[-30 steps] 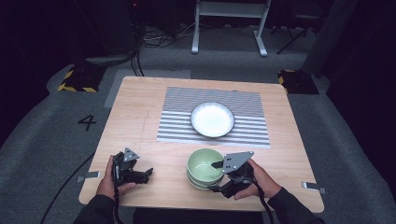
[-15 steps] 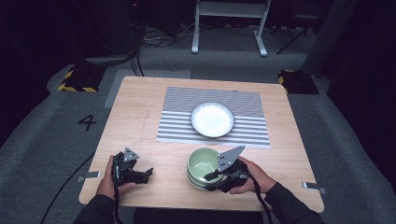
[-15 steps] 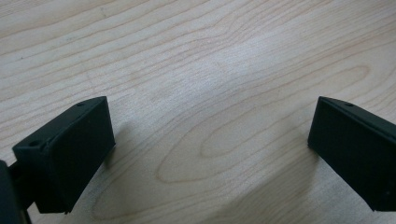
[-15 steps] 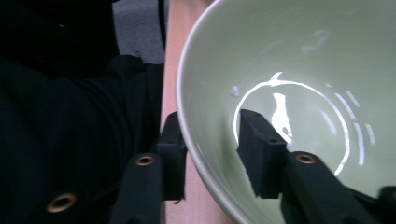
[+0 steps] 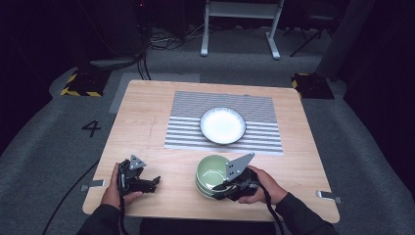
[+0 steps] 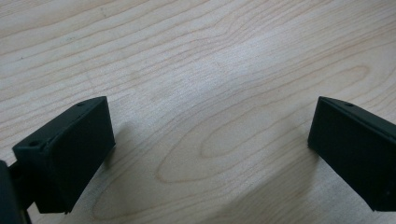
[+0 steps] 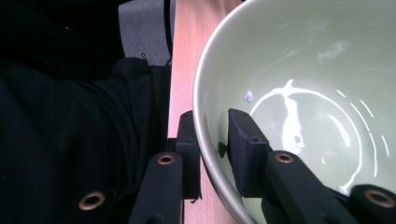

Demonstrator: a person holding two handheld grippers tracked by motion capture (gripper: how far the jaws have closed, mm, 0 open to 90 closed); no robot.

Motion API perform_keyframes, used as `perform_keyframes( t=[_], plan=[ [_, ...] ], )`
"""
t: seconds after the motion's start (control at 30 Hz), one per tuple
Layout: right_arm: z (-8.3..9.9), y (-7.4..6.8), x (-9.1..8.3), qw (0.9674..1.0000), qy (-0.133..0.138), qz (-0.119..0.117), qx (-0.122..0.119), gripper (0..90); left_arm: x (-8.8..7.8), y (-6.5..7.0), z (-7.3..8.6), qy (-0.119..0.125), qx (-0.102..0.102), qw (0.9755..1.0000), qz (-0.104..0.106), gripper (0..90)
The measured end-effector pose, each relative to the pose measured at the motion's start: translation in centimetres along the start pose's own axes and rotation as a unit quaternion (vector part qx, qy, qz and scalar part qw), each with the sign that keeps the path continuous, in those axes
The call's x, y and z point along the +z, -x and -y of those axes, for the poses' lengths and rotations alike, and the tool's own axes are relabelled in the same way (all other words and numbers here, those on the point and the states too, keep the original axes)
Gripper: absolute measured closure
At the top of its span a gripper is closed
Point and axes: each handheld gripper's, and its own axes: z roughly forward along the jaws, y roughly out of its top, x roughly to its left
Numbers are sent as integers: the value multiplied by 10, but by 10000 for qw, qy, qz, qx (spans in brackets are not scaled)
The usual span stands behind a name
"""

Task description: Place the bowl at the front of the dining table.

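A pale green bowl [image 5: 213, 172], the top one of a small stack, stands near the table's front edge; its glossy inside [image 7: 303, 70] is right in front of the right gripper view. My right gripper [image 5: 222, 188] has just been closing its jaws over the bowl's near rim. One jaw is outside the wall and one inside, so the gripper [image 7: 212, 116] is shut on the rim. My left gripper [image 5: 155, 181] rests at the front left of the table. It [image 6: 210, 135] is open, with bare wood between its jaws.
A white bowl [image 5: 222, 125] sits on a grey striped mat [image 5: 186, 132] in the middle of the wooden table [image 5: 142, 107]. The table's front edge runs just behind both hands. Dark floor, cables and a metal stand lie beyond the far edge.
The right gripper has tilted toward the green bowl and closed its jaws on the near rim. The left hand has stayed where it was.
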Motion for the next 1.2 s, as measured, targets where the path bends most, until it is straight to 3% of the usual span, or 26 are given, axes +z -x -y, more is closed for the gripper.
perform_keyframes(
  t=[0.03,0.2,0.87,1.2],
  plan=[
    [-2,1,-3,9998,123,-104,116,778,0,0,0,-2,4,10000,-1,3],
    [-8,-4,-2,9999,92,-7,-56,808,0,0,0,1,0,10000,0,3],
    [-14,-7,-10,9985,518,163,48,834,0,0,0,3,3,10000,-2,3],
    [-12,-5,-21,9942,1014,240,251,829,0,0,0,1,1,10000,0,3]
  ],
)
